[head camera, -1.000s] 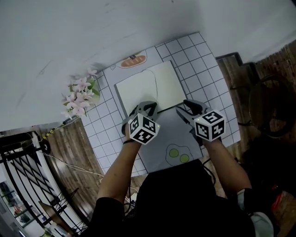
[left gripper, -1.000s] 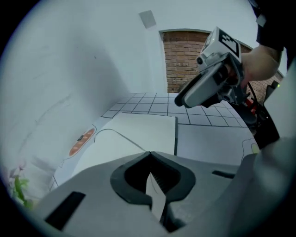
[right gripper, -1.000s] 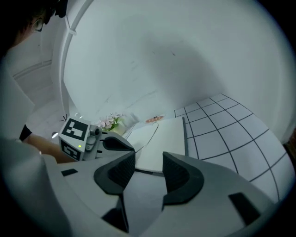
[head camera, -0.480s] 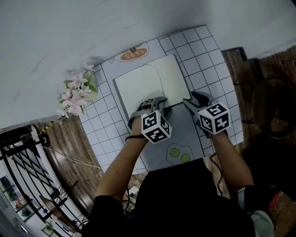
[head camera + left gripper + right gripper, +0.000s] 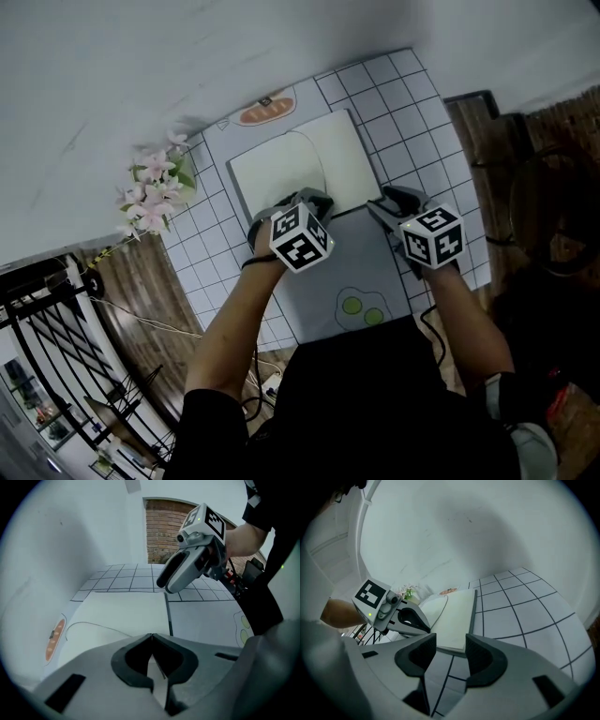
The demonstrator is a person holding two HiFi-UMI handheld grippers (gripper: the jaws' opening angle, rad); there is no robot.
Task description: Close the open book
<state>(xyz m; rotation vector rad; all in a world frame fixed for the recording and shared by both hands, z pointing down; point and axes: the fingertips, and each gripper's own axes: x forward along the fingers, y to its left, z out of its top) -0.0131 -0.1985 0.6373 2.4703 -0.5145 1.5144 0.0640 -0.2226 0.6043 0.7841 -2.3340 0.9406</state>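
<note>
The left gripper (image 5: 151, 637) has just been closing. Its jaws now meet tip to tip at the near edge of the book (image 5: 295, 169), and I cannot tell whether a page is caught between them. It points steeply down. The right gripper (image 5: 451, 639) is released, jaws wide apart with nothing between them, tilted down toward the book's near right corner and close to it. The book lies open, pale pages up, on the far half of a grey mat (image 5: 352, 272), which lies on the checked table (image 5: 412, 141). The left forearm (image 5: 230, 328) and right forearm (image 5: 459, 328) reach in over the table's near edge, side by side. Pink flowers (image 5: 150, 192) stand at the table's left edge.
</note>
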